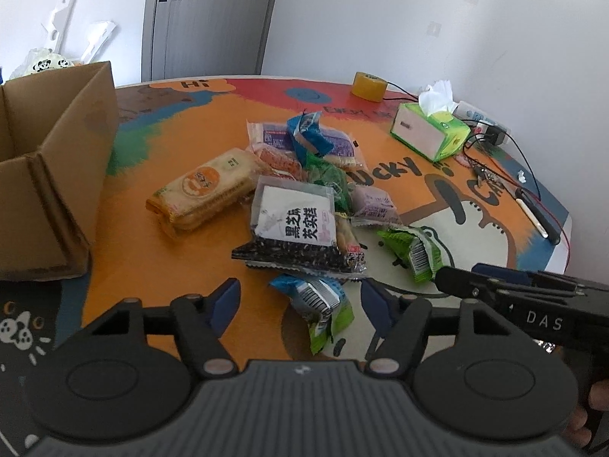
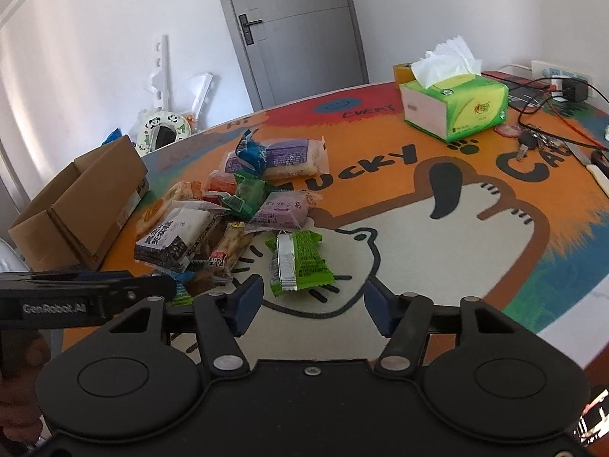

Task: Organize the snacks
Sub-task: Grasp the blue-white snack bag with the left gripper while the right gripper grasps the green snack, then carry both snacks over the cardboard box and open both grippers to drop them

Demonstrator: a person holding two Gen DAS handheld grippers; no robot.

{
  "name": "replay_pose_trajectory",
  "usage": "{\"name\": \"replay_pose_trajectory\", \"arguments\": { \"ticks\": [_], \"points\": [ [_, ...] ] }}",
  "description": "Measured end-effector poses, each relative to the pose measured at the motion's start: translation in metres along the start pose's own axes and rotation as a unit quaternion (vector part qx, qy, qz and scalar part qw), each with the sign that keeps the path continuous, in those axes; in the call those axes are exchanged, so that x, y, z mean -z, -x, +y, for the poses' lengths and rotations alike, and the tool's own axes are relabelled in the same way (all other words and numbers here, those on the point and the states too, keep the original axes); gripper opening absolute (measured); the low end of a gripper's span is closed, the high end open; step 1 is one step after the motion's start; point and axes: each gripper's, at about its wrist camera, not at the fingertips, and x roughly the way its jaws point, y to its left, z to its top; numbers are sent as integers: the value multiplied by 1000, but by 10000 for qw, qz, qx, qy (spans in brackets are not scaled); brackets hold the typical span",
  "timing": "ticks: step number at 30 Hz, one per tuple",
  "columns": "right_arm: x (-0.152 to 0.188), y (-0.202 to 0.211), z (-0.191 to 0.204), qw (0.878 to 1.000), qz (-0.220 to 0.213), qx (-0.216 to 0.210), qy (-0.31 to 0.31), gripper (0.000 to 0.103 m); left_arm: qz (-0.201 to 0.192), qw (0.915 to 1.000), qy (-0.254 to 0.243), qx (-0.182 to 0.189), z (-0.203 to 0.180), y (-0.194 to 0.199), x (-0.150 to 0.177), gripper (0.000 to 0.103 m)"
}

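Note:
A heap of snack packets lies on the colourful table mat (image 1: pixel 152 266). In the left wrist view I see a cracker pack (image 1: pixel 205 190), a black sesame packet (image 1: pixel 297 232), a purple pack (image 1: pixel 304 141), a green packet (image 1: pixel 415 251) and a blue-green packet (image 1: pixel 323 304). My left gripper (image 1: pixel 300 301) is open, with the blue-green packet between its fingers, untouched. My right gripper (image 2: pixel 312 304) is open and empty, just short of the green packet (image 2: pixel 297 262). An open cardboard box (image 1: pixel 49 175) stands at the left, also in the right wrist view (image 2: pixel 83 205).
A green tissue box (image 2: pixel 456 106), keys (image 2: pixel 529 141), cables and a charger (image 2: pixel 571 89) lie at the far right. A yellow tape roll (image 1: pixel 367 85) sits at the back edge. The table's right edge (image 1: pixel 563 236) is near a wall.

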Motion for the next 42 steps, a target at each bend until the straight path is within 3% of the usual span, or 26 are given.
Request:
{"name": "replay_pose_trajectory", "arguments": {
  "ticks": [7, 13, 19, 21, 24, 26, 32, 42],
  "points": [
    [-4, -12, 5, 9999, 17, -66, 113, 57, 109, 9999, -58, -42, 3, -9, 3, 36],
    [-9, -22, 9, 9998, -25, -57, 165, 57, 65, 10000, 29, 5, 10, -2, 3, 29],
    [-14, -33, 15, 9997, -22, -72, 248, 56, -124, 9998, 96, -82, 18, 10, 1, 28],
    [-12, -38, 17, 9996, 80, -81, 275, 39, -164, 9997, 153, -126, 22, 13, 1, 28],
    [-10, -35, 20, 9994, 65, -157, 303, 34, -248, 9993, 219, -145, 27, 19, 0, 27],
    [-10, -30, 18, 9993, 21, -318, 175, 33, -310, 9991, 239, -148, 29, 23, -1, 27],
    [-13, -16, 21, 9994, -163, -288, 143, 32, -528, 9981, 288, -131, 33, 36, -5, 27],
    [-27, 0, 47, 9973, -441, -442, 382, 32, -1037, 9941, 283, -166, 39, 69, -15, 27]
  ]
}}
